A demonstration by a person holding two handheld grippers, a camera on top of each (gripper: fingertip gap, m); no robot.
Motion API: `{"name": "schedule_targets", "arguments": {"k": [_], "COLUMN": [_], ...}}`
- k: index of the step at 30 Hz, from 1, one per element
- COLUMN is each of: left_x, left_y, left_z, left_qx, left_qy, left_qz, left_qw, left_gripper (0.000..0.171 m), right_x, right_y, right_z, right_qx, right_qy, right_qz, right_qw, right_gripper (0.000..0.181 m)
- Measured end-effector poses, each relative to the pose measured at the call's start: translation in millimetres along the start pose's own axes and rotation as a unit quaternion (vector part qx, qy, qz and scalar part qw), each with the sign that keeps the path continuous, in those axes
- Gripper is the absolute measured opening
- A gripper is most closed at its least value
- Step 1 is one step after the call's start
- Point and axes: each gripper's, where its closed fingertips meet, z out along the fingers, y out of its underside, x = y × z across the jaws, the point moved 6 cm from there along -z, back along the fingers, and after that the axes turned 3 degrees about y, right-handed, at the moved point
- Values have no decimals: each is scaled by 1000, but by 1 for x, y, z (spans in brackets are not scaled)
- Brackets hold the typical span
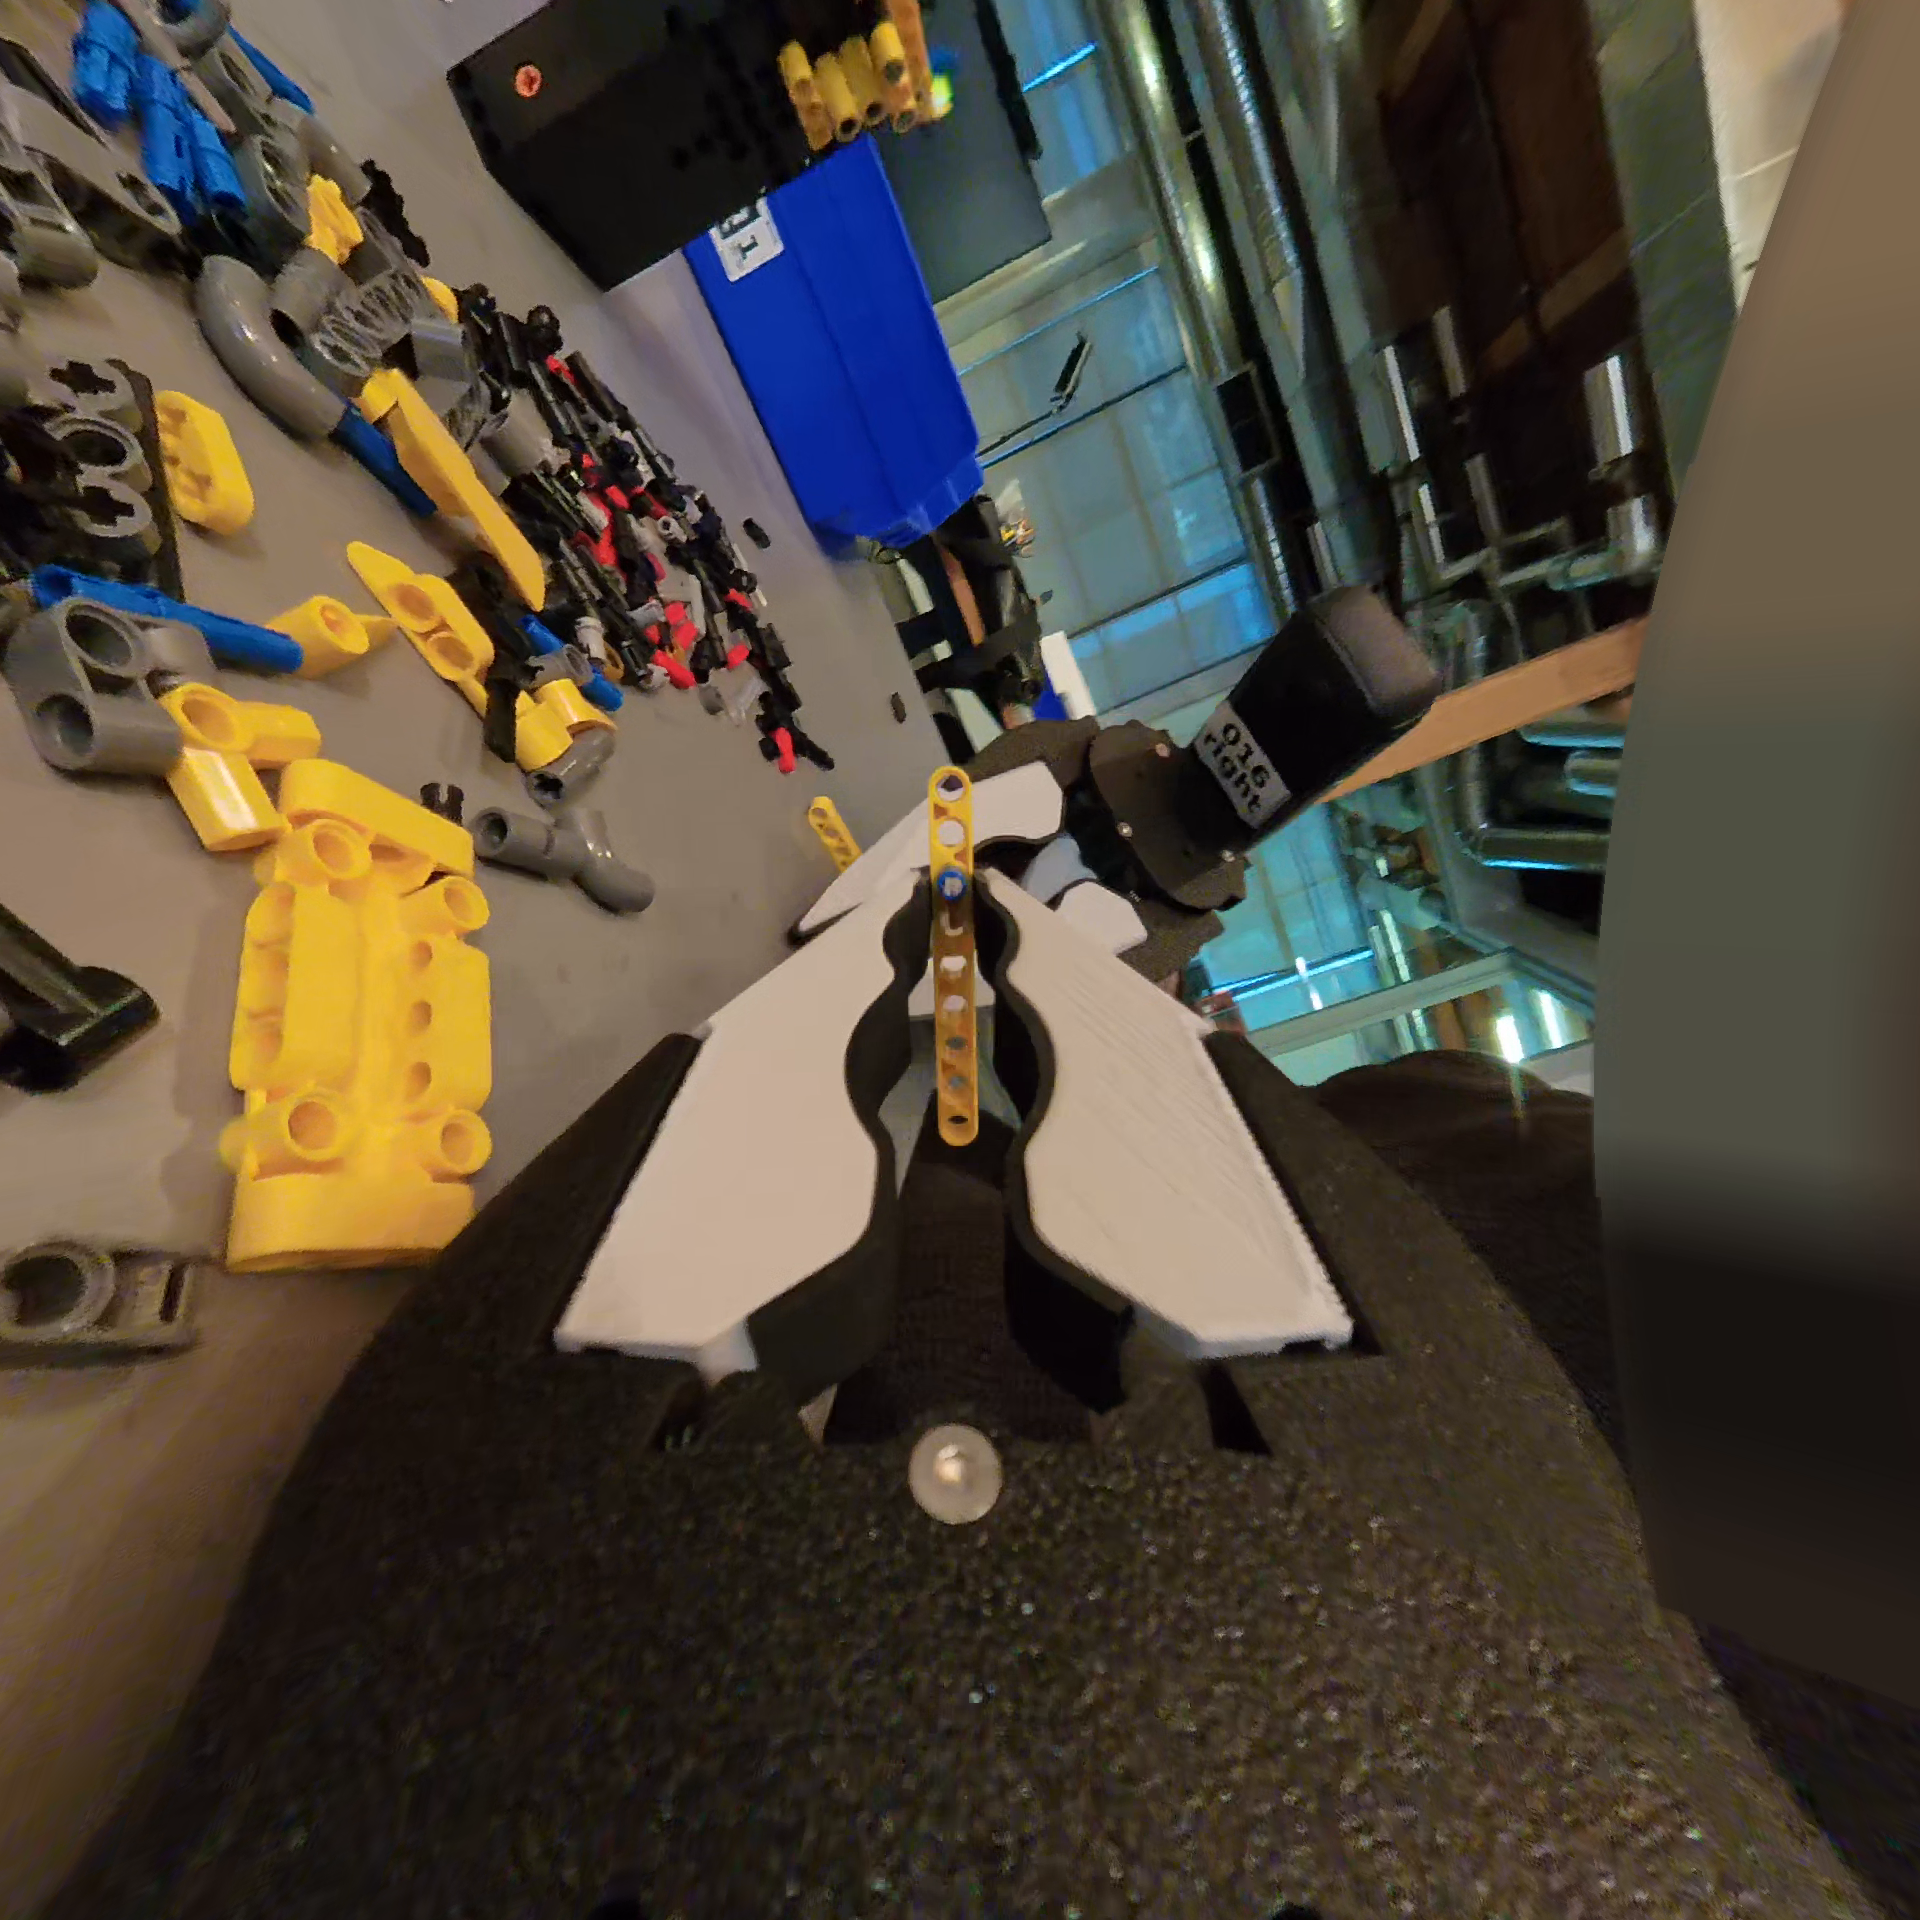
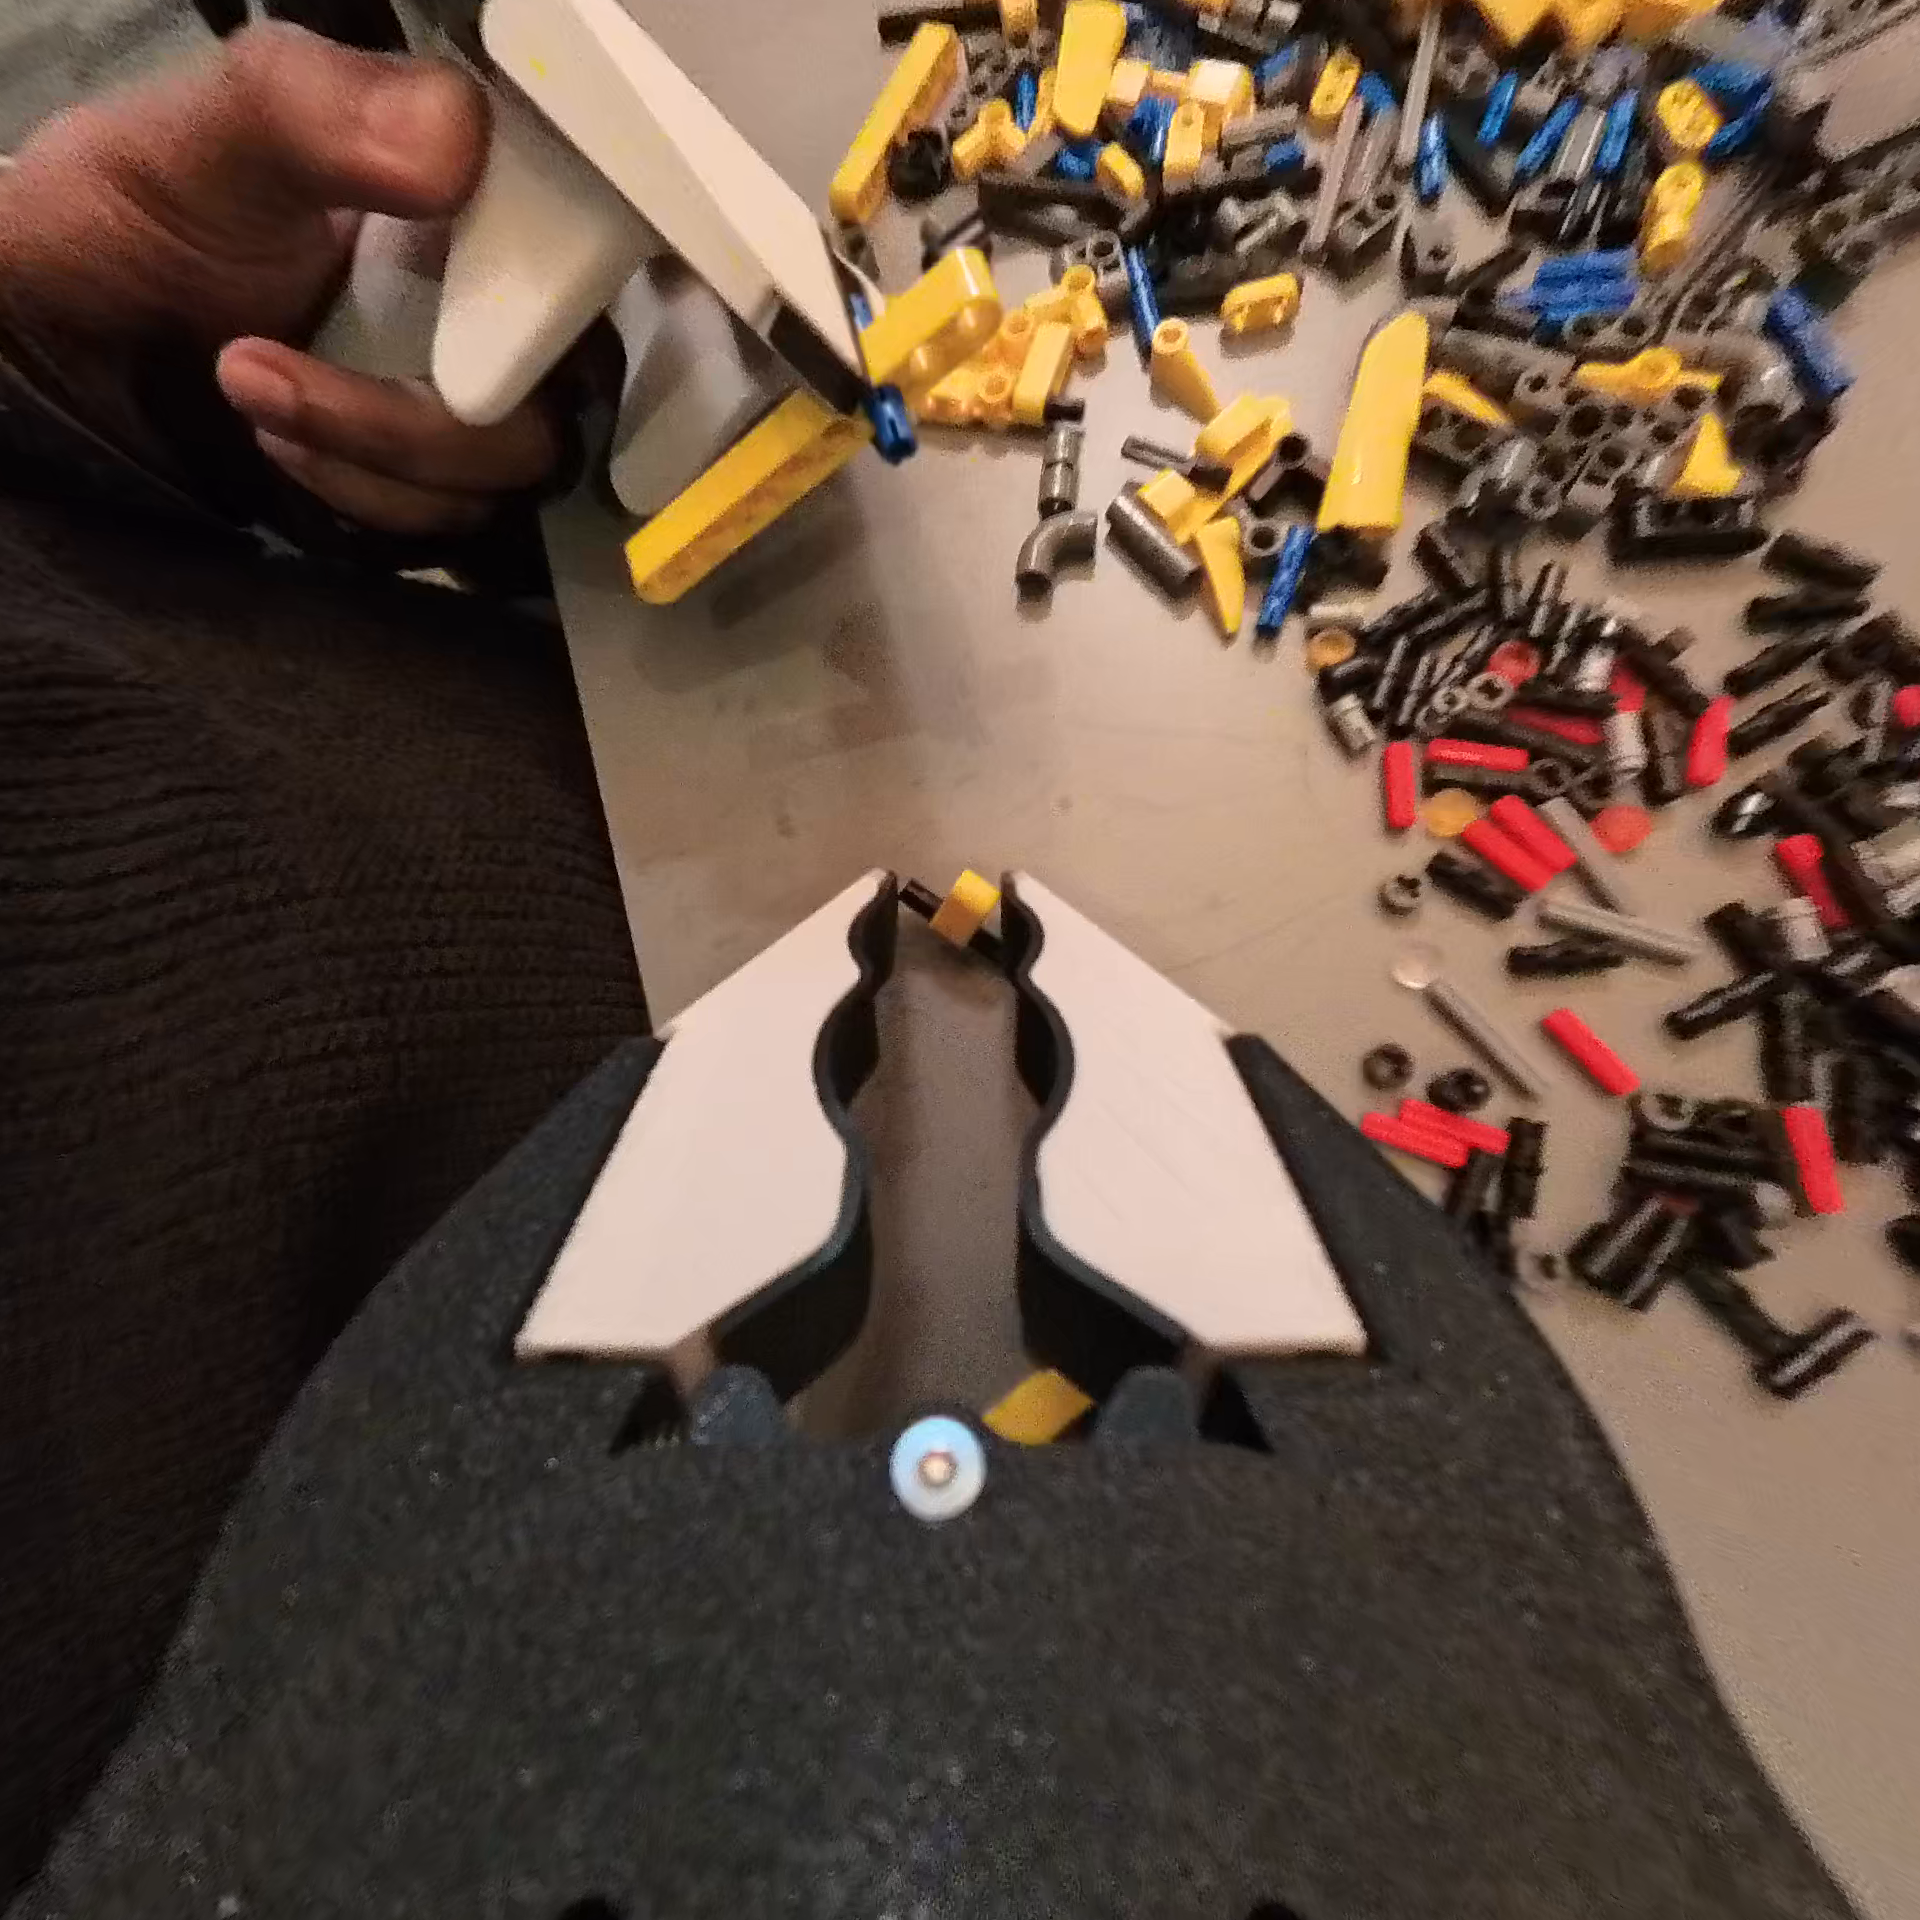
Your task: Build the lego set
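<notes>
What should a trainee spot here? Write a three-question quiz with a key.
1. Multiple choice: the left tool is shut on A) a green ball, B) a yellow holed beam, C) a metal spoon.
2. True or false: the right tool is wide open and holds nothing.
3. Fill in: the pin stuck through the beam is ___ in colour.

Key: 1 B. 2 False: its tips pinch a small yellow piece. 3 blue.
</notes>
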Motion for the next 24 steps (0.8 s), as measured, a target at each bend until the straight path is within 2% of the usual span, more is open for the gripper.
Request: {"name": "schedule_targets", "arguments": {"k": [3,6,7,12,17,21,24], "left_x": [-2,-3,-3,-2,-2,-1,-1], "left_y": [4,6,6,3,4,3,3], "left_z": [4,6,6,3,3,3,3], "left_qx": [-18,-29,-28,-20,-23,-22,-22], "left_qy": [-25,-34,-32,-8,-6,-1,2], "left_qz": [16,25,23,-1,2,-1,-2], "left_qw": [999,999,999,1000,1000,1000,1000], "left_gripper": [7,7,7,7,8,7,7], "right_x": [-1,-1,1,13,12,13,15], "right_y": [0,-1,-1,-4,-3,-4,-3], "right_z": [2,-5,-9,-22,-9,2,6], "right_qx": [7,18,23,38,30,7,1], "right_qy": [3,-9,-10,-32,-60,-91,-88], "right_qz": [20,0,-13,-94,-207,-214,-224], "right_qw": [1000,1000,1000,994,976,972,970], "right_gripper": [20,40,40,40,40,38,29]}}
